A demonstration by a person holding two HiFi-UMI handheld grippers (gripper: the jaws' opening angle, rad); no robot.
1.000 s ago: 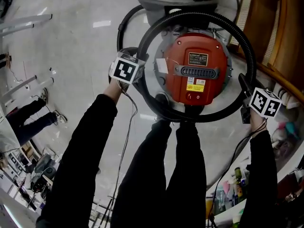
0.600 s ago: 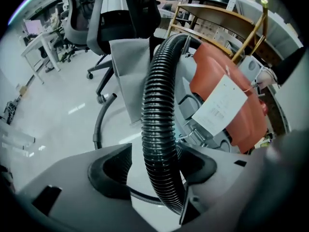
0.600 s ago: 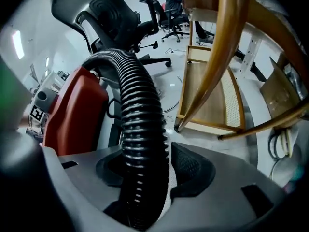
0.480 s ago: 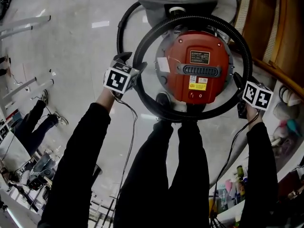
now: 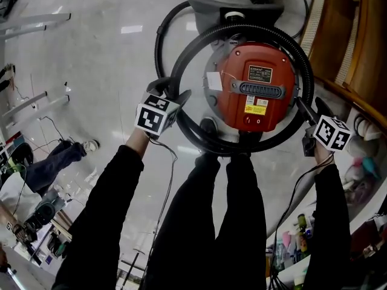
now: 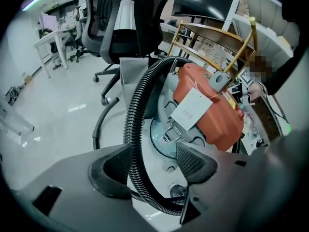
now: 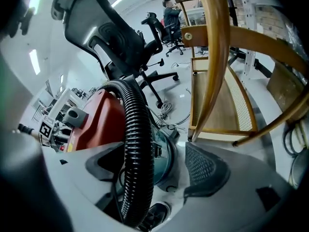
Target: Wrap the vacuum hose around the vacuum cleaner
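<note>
The vacuum cleaner has a red top and stands on the floor in front of the person's legs. Its black ribbed hose circles the canister in a loop. My left gripper is at the loop's left side and my right gripper at its right. In the left gripper view the hose runs between the jaws of the gripper, close to the left pad with a gap to the right one. In the right gripper view the hose likewise passes loosely through the gripper. Both pairs of jaws have just been opening.
A black office chair stands behind the vacuum. A wooden chair frame is close on the right. The person's legs are just before the canister. Bottles sit low right, and another person is at the left.
The hose loop has drawn tighter round the canister. My left gripper has shifted back toward the person. The right gripper has stayed near the loop's right side.
</note>
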